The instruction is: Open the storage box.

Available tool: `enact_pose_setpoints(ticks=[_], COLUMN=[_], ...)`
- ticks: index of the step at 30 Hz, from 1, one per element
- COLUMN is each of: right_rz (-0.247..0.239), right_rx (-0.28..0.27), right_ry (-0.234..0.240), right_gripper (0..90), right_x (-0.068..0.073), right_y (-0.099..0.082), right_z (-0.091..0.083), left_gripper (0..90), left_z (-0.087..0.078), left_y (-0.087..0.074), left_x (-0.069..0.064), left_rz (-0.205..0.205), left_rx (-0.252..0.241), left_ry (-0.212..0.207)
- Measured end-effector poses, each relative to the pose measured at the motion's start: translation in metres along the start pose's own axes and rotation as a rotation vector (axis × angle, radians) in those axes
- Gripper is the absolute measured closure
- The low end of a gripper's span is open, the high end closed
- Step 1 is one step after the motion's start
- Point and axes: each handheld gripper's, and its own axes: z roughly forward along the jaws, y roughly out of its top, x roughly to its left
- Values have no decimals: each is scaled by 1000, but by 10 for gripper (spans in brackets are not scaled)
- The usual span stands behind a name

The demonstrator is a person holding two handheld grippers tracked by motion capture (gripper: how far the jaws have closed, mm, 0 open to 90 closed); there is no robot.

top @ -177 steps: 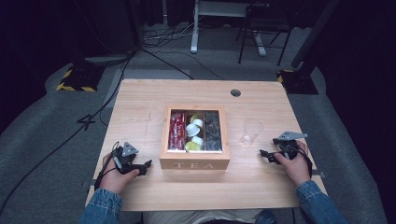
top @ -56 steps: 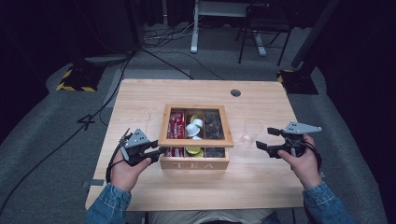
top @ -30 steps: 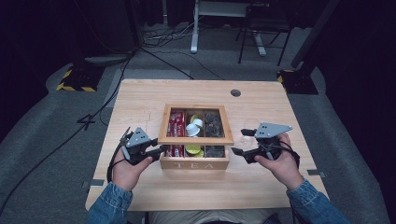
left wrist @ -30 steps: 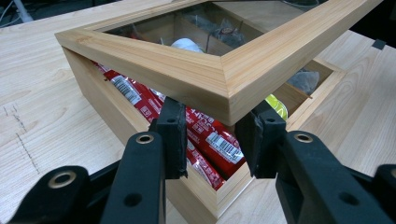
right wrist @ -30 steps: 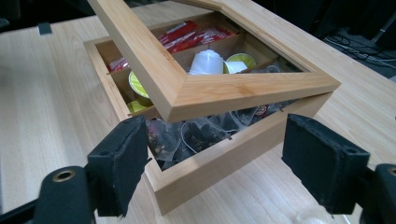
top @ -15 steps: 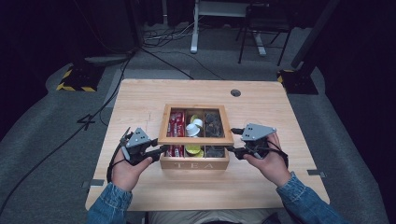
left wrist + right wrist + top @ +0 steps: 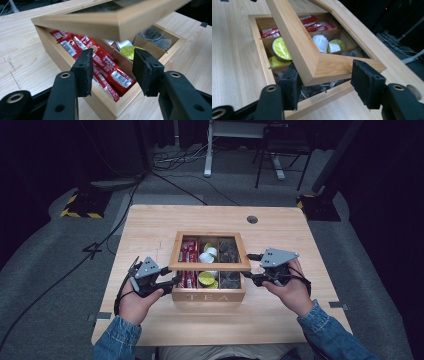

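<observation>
A wooden tea box (image 7: 208, 296) marked TEA stands mid-table, its glass-paned lid (image 7: 210, 266) tilted up at the front. Inside lie red sachets (image 7: 107, 67), green capsules (image 7: 280, 48), a white capsule (image 7: 321, 42) and dark tea bags (image 7: 153, 36). My left gripper (image 7: 172, 281) is open at the box's front left corner, jaws level with the gap under the lid (image 7: 117, 21). My right gripper (image 7: 247, 266) is open with the lid's front right corner (image 7: 322, 65) between its jaws. One jaw sits under that corner. I cannot tell what holds the lid up.
The light wooden table (image 7: 150, 225) has a round cable hole (image 7: 252, 219) at the back right. Bare wood lies on both sides of the box. Cables, a yellow-black floor plate (image 7: 80, 205) and furniture legs (image 7: 260, 165) stand on the dark floor beyond.
The right gripper has moved left from the table's right side to the lid's front right corner. The left gripper came to the box earlier and has stayed. The lid went from flat to raised.
</observation>
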Motion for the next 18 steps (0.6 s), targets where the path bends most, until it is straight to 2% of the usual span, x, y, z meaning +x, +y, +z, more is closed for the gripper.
enact_pose_setpoints(ticks=[4, 9, 18], right_rz=[-9, -33, 15], right_rx=[-10, -23, -75], right_ry=[-5, -15, 11], right_gripper=[471, 519, 566], right_x=[-5, -16, -45], right_y=[7, 20, 37], right_z=[-3, -8, -10], left_gripper=[506, 505, 496], left_z=[0, -6, -13], left_y=[-1, -4, -11], left_x=[2, 7, 13], left_rz=[0, -14, -28], left_rx=[3, 4, 12], left_ry=[6, 33, 74])
